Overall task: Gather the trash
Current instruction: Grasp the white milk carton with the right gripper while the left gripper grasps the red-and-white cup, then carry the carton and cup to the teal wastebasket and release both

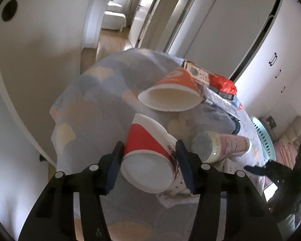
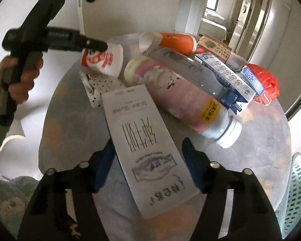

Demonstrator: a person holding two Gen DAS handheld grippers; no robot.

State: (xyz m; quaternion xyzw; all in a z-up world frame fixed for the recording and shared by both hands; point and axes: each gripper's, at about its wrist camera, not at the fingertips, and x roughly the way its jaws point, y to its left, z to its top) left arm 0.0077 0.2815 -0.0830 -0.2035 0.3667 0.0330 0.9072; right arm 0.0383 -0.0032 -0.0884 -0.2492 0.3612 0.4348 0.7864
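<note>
My left gripper (image 1: 149,153) has its jaws around a red and white paper cup (image 1: 148,156) lying on its side on the round table (image 1: 90,100); both pads look to touch it. That cup also shows in the right wrist view (image 2: 102,61) under the left gripper's fingertips (image 2: 98,45). My right gripper (image 2: 148,154) is open over a long white carton (image 2: 148,144) lying flat; its jaws straddle the carton without touching. An orange cup (image 1: 174,90) lies behind.
A pink bottle (image 2: 180,102), a clear bottle (image 2: 186,68), blue and white cartons (image 2: 224,74), a red bag (image 2: 266,86), a brown box (image 2: 214,46) and a spotted wrapper (image 2: 96,86) lie on the table. A green basket (image 2: 297,196) stands at the right.
</note>
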